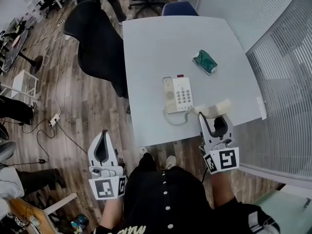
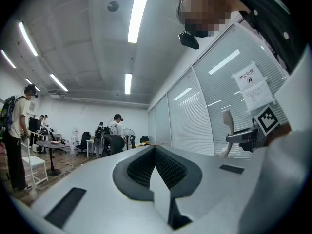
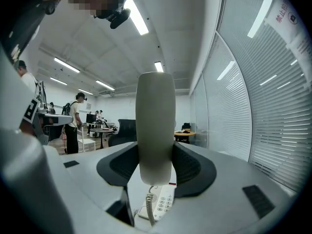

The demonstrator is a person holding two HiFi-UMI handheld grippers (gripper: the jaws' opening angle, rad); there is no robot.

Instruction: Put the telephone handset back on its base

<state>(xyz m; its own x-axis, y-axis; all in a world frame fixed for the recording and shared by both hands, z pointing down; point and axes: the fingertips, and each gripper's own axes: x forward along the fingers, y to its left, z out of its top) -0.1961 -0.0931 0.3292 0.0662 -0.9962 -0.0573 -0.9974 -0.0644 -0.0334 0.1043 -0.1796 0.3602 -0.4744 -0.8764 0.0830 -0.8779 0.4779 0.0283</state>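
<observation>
we are holding the handset (image 1: 213,108) in the right tool (image 1: 215,117), whose jaws are clamping on its middle. it is sitting just right of the base (image 1: 178,94), and the coiled cord (image 1: 171,119) is running to the near side of the base. the cradle on the left part of the base is lying empty. the left tool (image 1: 103,135) is waiting well apart from the base, off the tabletop (image 1: 156,43), with its jaws together on nothing. we are judging that the return step is under way: the handset is needing to go left over the cradle, be lined up along it, then be lowered.

Green packet (image 1: 204,62) on white table (image 1: 156,43); black chair (image 1: 97,45) beside table.
</observation>
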